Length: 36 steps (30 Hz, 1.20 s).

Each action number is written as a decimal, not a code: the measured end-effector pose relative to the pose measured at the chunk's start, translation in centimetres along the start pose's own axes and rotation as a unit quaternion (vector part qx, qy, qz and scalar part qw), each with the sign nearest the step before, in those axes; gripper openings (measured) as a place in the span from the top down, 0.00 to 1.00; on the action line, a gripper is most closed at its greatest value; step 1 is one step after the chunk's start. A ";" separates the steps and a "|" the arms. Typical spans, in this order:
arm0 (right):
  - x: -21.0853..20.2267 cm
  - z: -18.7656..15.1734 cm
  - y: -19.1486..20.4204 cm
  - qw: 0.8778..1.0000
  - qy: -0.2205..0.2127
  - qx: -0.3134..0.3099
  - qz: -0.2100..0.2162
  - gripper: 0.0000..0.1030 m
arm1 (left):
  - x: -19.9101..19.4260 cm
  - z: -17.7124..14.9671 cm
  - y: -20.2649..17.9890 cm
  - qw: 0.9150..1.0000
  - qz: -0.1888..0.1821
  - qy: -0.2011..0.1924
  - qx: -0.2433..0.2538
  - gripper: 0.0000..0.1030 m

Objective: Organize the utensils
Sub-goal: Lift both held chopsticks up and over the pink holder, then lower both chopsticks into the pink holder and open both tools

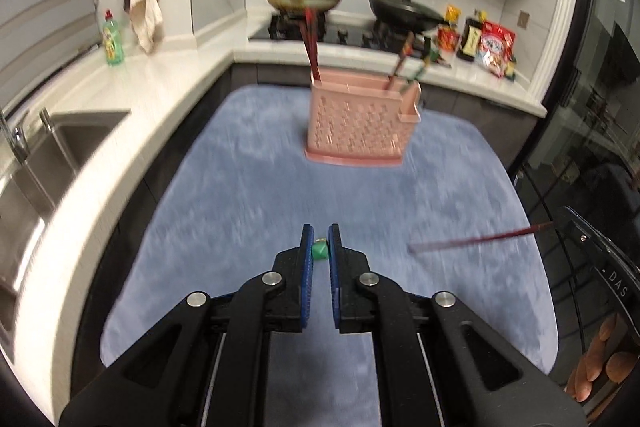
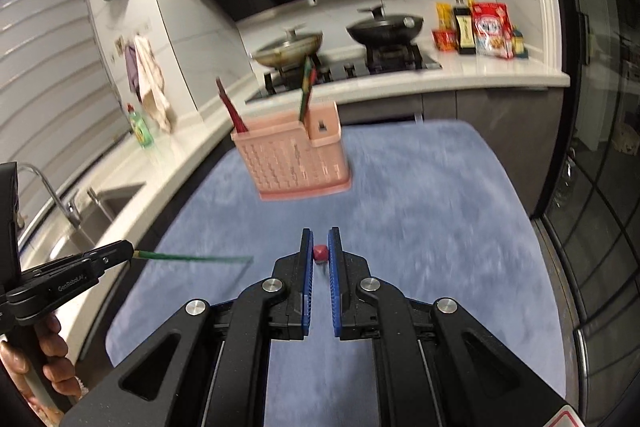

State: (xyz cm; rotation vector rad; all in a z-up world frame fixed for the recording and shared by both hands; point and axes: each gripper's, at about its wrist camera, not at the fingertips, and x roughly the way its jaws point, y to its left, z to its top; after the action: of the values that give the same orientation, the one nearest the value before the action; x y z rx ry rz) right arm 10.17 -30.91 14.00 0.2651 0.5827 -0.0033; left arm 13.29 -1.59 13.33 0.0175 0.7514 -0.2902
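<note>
Between the blue fingers (image 1: 307, 251) of the left gripper (image 1: 320, 247) sits the end of a green chopstick (image 2: 192, 258), clenched firmly. The right gripper (image 2: 320, 251) grasps a dark red chopstick (image 1: 480, 239) the same way. Far ahead of both fingertips, the pink utensil basket (image 1: 360, 119) stands on the blue mat (image 1: 240, 187), with several chopsticks (image 1: 310, 43) upright inside.
</note>
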 end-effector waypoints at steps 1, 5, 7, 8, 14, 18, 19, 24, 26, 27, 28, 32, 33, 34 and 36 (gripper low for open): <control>0.4 0.8 0.2 1.000 -0.004 -0.001 0.003 0.93 | 0.0 0.7 0.0 1.000 0.002 -0.005 0.000 0.93; 1.8 2.9 0.6 1.000 -0.016 -0.009 0.006 0.93 | 0.7 3.5 0.2 1.000 0.003 -0.020 -0.001 0.93; 2.6 3.9 0.7 1.000 -0.020 -0.011 0.007 0.93 | 1.2 4.7 0.3 1.000 0.002 -0.022 -0.003 0.93; 3.0 4.6 0.8 1.000 -0.022 -0.009 0.011 0.93 | 1.4 5.5 0.4 1.000 0.000 -0.023 -0.005 0.93; 4.0 8.7 1.4 0.998 -0.048 -0.005 0.030 0.93 | 2.0 9.5 0.2 0.999 -0.003 -0.044 -0.004 0.93; 4.7 12.4 1.7 0.996 -0.070 0.008 0.051 0.93 | 1.8 13.2 0.2 0.998 -0.014 -0.068 -0.012 0.93; 4.8 13.3 1.8 0.996 -0.076 0.010 0.054 0.93 | 1.6 14.3 0.1 0.997 -0.014 -0.078 -0.013 0.93; 5.9 18.6 2.6 0.991 -0.110 0.021 0.070 0.93 | 0.7 19.4 -0.6 0.991 -0.019 -0.129 -0.016 0.93; 6.5 20.4 2.9 0.990 -0.124 0.021 0.069 0.93 | 0.5 21.3 -0.9 0.989 -0.019 -0.149 -0.016 0.93; 6.8 21.1 3.1 0.989 -0.130 0.021 0.068 0.93 | 0.6 22.0 -1.0 0.988 -0.018 -0.154 -0.016 0.93; 7.2 21.8 3.2 0.988 -0.136 0.022 0.066 0.93 | 0.8 22.9 -1.2 0.987 -0.019 -0.159 -0.017 0.93; 9.2 23.8 3.3 0.987 -0.144 0.028 0.060 0.93 | 2.3 25.1 -1.6 0.985 -0.018 -0.170 -0.017 0.93; 9.9 24.1 3.3 0.988 -0.144 0.027 0.056 0.93 | 2.8 25.5 -1.6 0.985 -0.017 -0.170 -0.018 0.93; 10.4 24.2 3.4 0.988 -0.142 0.026 0.053 0.93 | 3.6 25.8 -1.6 0.986 -0.016 -0.167 -0.018 0.93; 12.0 24.2 3.2 0.990 -0.133 0.026 0.046 0.93 | 5.0 26.0 -1.5 0.987 -0.015 -0.160 -0.021 0.93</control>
State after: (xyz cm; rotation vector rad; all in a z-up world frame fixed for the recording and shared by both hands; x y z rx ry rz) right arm 33.63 -32.96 27.70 0.3361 0.3058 0.0357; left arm 33.79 -7.34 29.18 -0.0794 0.4388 -0.2970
